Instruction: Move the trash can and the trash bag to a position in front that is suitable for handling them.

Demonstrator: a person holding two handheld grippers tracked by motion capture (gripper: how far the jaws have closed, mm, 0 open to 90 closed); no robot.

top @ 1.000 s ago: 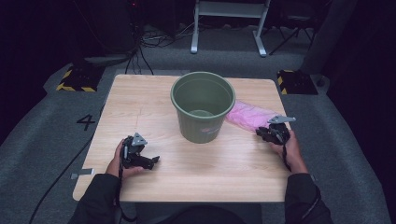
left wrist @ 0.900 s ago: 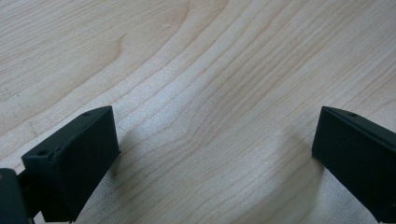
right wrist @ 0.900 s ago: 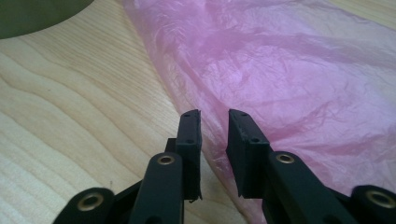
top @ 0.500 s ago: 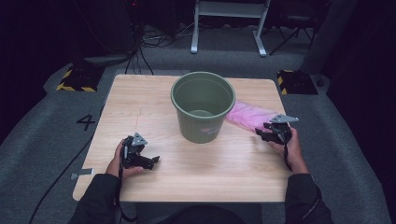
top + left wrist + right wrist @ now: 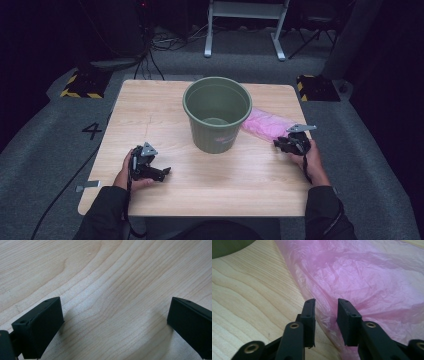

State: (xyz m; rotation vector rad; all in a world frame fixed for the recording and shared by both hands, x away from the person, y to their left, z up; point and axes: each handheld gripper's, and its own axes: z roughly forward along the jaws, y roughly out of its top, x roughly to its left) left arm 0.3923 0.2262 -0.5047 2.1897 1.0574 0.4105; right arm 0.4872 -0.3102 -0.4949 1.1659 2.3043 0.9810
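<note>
The right gripper (image 5: 325, 315), jaws just narrowed to a slim gap, straddles the edge of a pink plastic bag (image 5: 267, 125) lying beside the green bucket (image 5: 216, 114); the left gripper (image 5: 150, 167) rests wide open and empty on the wooden table (image 5: 235, 185).

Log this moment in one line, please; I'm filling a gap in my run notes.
right gripper: jaws just closing, narrow gap over pink bag edge, not pinched | left gripper: open over table | bucket: upright
</note>
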